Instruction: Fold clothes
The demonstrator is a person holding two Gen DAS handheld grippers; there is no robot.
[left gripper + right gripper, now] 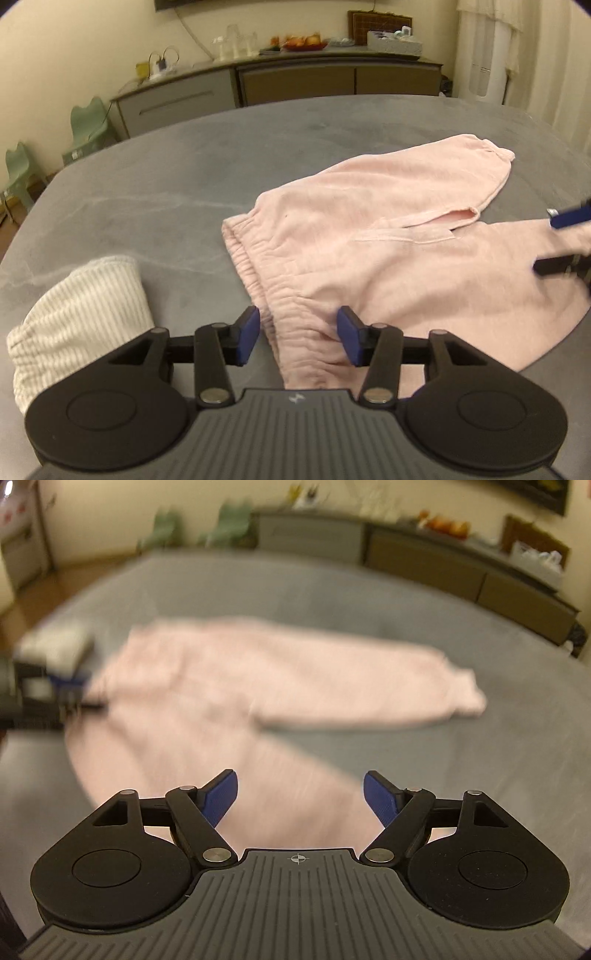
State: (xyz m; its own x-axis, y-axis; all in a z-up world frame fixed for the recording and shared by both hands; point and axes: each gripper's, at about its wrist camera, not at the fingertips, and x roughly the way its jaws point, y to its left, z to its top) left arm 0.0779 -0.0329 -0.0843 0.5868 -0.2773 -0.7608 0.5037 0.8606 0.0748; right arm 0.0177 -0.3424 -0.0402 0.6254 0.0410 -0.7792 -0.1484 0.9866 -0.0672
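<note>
Pink sweatpants [369, 229] lie spread on the grey table [166, 177], waistband toward me in the left wrist view. My left gripper [299, 334] hovers just over that waistband, jaws open, the cloth below them and not pinched. My right gripper [561, 242] shows at the right edge, over the nearer leg. In the blurred right wrist view the sweatpants [258, 675] stretch across the table [258, 583]. There my right gripper [299, 797] stands wide open above a pink leg with nothing held. The left gripper [70, 690] is at the waistband end on the left.
A white striped garment [81, 314] lies folded at the left near the table's front edge. Beyond the table stands a long sideboard [295, 81] with fruit and glassware. Two green chairs [88, 125] stand at the far left by the wall.
</note>
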